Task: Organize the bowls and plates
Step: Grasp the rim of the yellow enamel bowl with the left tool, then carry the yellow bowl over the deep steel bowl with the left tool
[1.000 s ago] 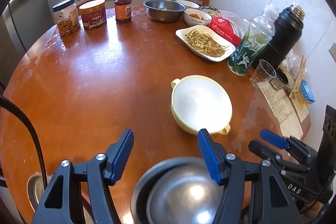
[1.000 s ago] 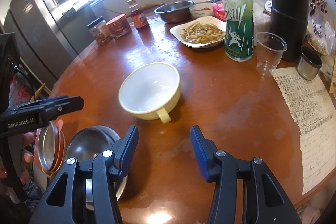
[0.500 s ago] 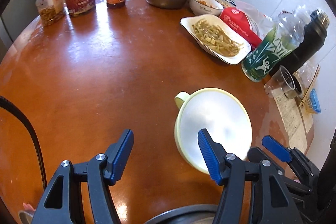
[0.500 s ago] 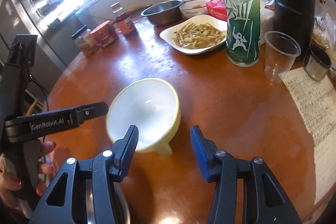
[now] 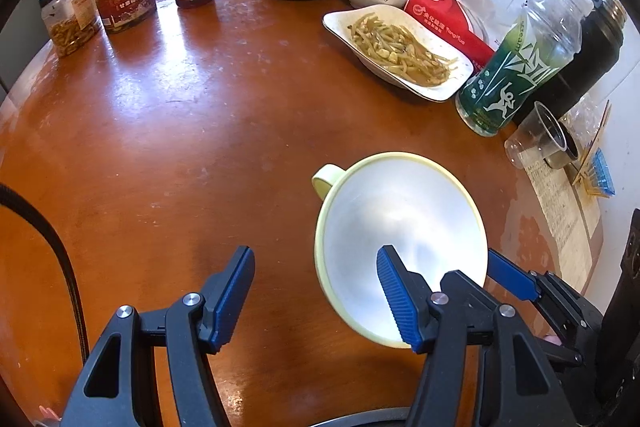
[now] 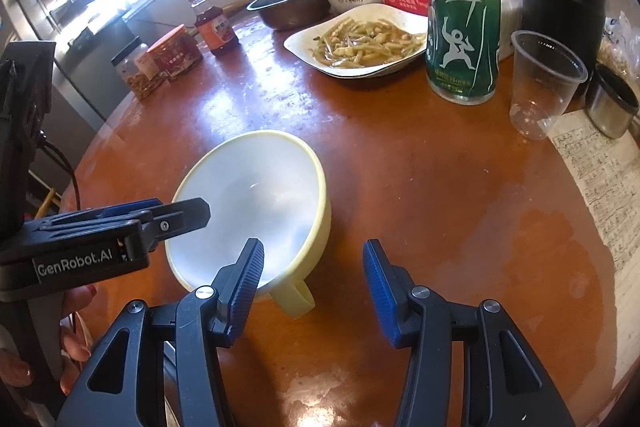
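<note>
Bowl's place: the pale yellow bowl (image 5: 400, 247) stood upright on the round wooden table (image 5: 180, 131), near the front edge and right of centre, well apart from the food dishes at the far side.
Left gripper: the left gripper (image 5: 316, 303) was released, its jaws parted with nothing pressed between them; its right finger hung over the bowl's near rim and its left finger over bare table.
Right gripper: the right gripper (image 6: 312, 291) was likewise slack and empty, its jaws straddling the bowl's near handle (image 6: 294, 293) without touching it.
Handling: the bowl looked stiff and thin-walled with a smooth, glossy inside, probably light and likely slippery at the rim; whether it was plastic or enamel could not be told.
Where to grip: a loop handle or the rim beside it seemed the surest hold.
Only the left view showed: the bowl's far handle (image 5: 326, 179) and the dark rim of a metal dish (image 5: 360, 421) at the near edge.
Only the right view showed: the near handle between the jaws, the left gripper from the side (image 6: 176, 215), and the person's hand (image 6: 72, 331) that held it.
</note>
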### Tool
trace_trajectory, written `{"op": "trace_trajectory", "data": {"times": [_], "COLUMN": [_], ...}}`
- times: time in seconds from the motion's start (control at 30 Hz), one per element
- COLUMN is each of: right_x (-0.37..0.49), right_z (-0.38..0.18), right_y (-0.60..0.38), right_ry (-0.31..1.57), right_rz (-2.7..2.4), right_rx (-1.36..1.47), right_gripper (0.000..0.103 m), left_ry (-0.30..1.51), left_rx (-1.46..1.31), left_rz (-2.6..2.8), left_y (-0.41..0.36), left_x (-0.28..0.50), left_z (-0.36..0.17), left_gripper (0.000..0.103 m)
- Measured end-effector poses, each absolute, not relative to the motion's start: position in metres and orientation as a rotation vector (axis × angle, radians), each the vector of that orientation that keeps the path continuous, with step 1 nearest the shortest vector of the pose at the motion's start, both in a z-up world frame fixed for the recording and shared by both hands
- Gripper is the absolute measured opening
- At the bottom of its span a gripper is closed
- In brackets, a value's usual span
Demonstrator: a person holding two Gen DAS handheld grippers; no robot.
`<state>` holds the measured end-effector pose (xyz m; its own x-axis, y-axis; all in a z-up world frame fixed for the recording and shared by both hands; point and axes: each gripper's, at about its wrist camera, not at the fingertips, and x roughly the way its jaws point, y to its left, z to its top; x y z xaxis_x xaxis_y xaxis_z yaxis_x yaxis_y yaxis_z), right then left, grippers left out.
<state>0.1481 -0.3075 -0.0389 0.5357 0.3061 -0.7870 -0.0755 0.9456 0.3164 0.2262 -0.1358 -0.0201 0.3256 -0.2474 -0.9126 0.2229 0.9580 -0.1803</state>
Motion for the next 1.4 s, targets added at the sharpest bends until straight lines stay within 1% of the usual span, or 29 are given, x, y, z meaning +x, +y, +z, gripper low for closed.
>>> {"op": "trace_trajectory", "data": {"times": [0.13,0.23,0.33,0.37,0.43,0.5,0.53,0.6,0.8,1.07,1.4], "right_x": [0.151,0.153,0.153,0.153,0.153,0.153,0.153,0.153,0.155,0.155,0.147], "right_z": [-0.040,-0.044,-0.046,-0.046,-0.047,-0.047,-0.046,-0.045,-0.044,-0.031,0.008], "right_y": [-0.305,-0.306,-0.303,-0.303,-0.302,-0.301,-0.301,-0.300,-0.298,-0.299,-0.283], "right_ry": [0.977,0.995,0.995,0.997,0.998,0.995,0.992,0.988,0.989,0.969,0.894], "right_rz": [0.248,0.284,0.281,0.281,0.278,0.276,0.276,0.277,0.265,0.259,0.286], "right_rx": [0.246,0.279,0.255,0.253,0.249,0.235,0.232,0.228,0.213,0.213,0.183], "right_gripper": [0.052,0.042,0.035,0.033,0.031,0.029,0.028,0.028,0.027,0.020,0.019], "left_ry": [1.212,1.218,1.227,1.230,1.236,1.239,1.242,1.246,1.246,1.238,1.161], "left_rx": [-0.015,-0.012,-0.026,-0.029,-0.026,-0.024,-0.024,-0.026,-0.037,-0.063,-0.093], "left_rz": [-0.310,-0.324,-0.337,-0.339,-0.343,-0.355,-0.362,-0.372,-0.375,-0.383,-0.377], "left_y": [-0.139,-0.144,-0.145,-0.145,-0.145,-0.146,-0.146,-0.147,-0.145,-0.138,-0.117], "left_x": [0.226,0.225,0.225,0.225,0.225,0.225,0.225,0.225,0.223,0.216,0.197], "left_z": [-0.024,-0.026,-0.029,-0.030,-0.031,-0.032,-0.033,-0.034,-0.035,-0.025,0.015], "left_gripper": [0.063,0.063,0.062,0.060,0.050,0.047,0.041,0.037,0.037,0.037,0.037]}}
